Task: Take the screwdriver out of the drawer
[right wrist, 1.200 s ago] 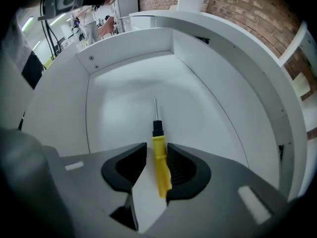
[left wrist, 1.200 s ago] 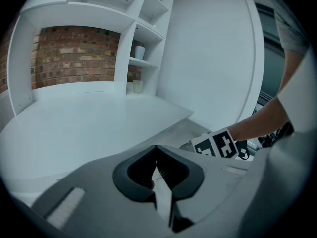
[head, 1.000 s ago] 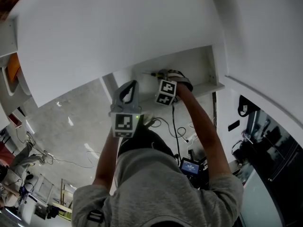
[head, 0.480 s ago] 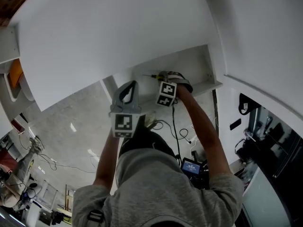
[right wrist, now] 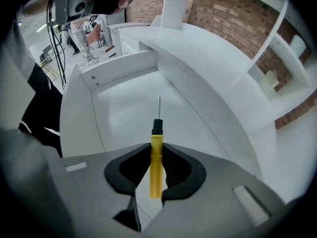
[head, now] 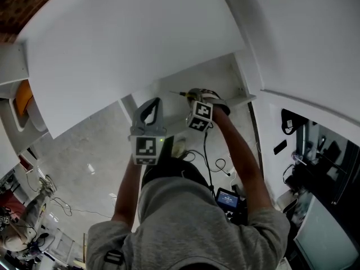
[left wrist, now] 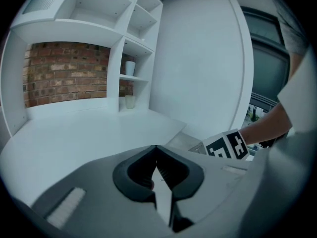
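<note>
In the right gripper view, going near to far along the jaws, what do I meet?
Right hand-held gripper, yellow handle of the screwdriver, black collar, metal shaft, drawer end wall.

White tabletop [left wrist: 84, 133] set against a brick wall [left wrist: 64, 73], with the open white drawer [right wrist: 124, 118] drawn out beneath its edge; one pale cup [left wrist: 130, 67] is carried on a shelf [left wrist: 141, 77] of the adjoining unit, and a second cup [left wrist: 129, 101] is stood at tabletop level below it.
</note>
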Demonstrator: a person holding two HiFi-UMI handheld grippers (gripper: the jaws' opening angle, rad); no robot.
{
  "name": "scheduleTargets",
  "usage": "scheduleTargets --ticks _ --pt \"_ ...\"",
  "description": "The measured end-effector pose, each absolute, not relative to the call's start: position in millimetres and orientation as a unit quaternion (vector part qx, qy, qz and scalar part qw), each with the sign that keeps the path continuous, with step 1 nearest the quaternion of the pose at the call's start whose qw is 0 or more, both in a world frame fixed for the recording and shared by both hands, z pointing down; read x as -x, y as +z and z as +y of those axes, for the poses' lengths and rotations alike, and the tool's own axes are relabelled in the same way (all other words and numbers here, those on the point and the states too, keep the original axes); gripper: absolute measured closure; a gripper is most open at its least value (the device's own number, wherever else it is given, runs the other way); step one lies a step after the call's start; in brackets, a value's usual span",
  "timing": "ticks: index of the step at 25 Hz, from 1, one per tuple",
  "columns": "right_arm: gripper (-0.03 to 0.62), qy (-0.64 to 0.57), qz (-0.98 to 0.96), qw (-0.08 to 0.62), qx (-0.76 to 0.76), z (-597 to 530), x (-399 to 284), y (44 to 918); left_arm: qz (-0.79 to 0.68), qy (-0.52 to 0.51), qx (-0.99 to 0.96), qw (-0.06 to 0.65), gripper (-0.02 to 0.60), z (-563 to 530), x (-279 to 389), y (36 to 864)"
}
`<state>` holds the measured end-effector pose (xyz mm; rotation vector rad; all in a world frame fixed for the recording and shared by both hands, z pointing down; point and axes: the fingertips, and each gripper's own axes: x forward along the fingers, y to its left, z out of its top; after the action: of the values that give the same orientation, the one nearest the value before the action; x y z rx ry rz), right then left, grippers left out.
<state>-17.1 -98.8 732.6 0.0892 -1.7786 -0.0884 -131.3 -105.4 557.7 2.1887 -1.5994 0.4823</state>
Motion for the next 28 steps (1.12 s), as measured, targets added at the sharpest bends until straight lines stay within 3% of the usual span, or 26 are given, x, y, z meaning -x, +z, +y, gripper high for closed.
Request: scheduleTargets --ticks 15,28 --pt "0.516 -0.012 -0.823 0.532 -0.199 -128.2 -3.9 612.6 -0.559 0.153 -0.802 0.142 0.569 -116.7 103.0 482.5" --pt "0.516 0.031 -0.844 0.377 -0.381 -146.0 -43.1 488.9 -0.569 0.130 -0.807 0.087 0.569 -120.9 103.7 419.3"
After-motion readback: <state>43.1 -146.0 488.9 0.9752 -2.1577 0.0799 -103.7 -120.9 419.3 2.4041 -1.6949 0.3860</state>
